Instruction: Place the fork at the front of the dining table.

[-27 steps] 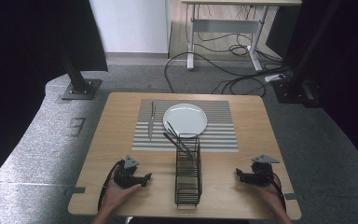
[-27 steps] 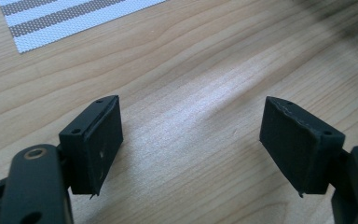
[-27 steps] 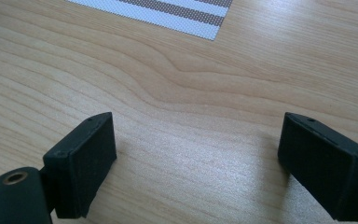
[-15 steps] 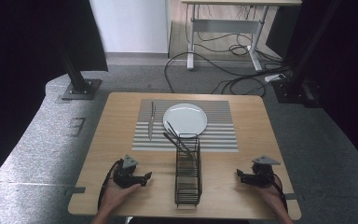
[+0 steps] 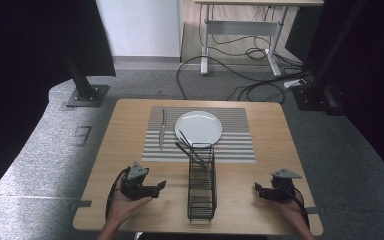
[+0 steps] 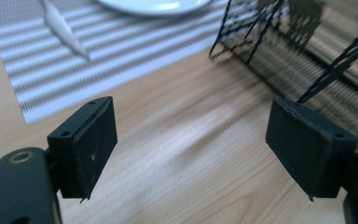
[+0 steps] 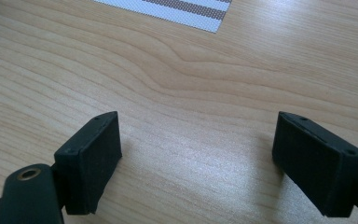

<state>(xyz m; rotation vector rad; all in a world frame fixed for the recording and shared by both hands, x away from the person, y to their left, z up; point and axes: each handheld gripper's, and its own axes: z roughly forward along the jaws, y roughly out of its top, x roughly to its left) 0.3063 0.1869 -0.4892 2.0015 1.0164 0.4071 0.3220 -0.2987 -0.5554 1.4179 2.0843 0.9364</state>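
Observation:
A black wire caddy (image 5: 201, 186) stands lengthwise at the table's front centre, with dark utensils (image 5: 184, 142) leaning out of its far end. Beyond it a striped placemat (image 5: 230, 145) carries a white plate (image 5: 198, 127) and a knife (image 5: 162, 129). My left gripper (image 5: 161, 185) rests in a hand left of the caddy, pointing toward it. In the left gripper view it (image 6: 196, 140) is open over bare wood, with the caddy (image 6: 265, 32), knife (image 6: 64, 29) and plate (image 6: 154, 4) ahead. My right gripper (image 5: 256, 188) sits right of the caddy; it (image 7: 198, 154) is open above the wood with nothing between its jaws.
The wooden table (image 5: 125, 140) has bare margins left and right of the placemat. The placemat's corner (image 7: 182, 9) lies ahead of the right gripper. On the floor behind are black stand bases (image 5: 86, 95), cables (image 5: 240, 75) and a desk frame (image 5: 240, 27).
Almost nothing differs: the left gripper has shifted very slightly by the caddy, and the right gripper has stayed where it was.

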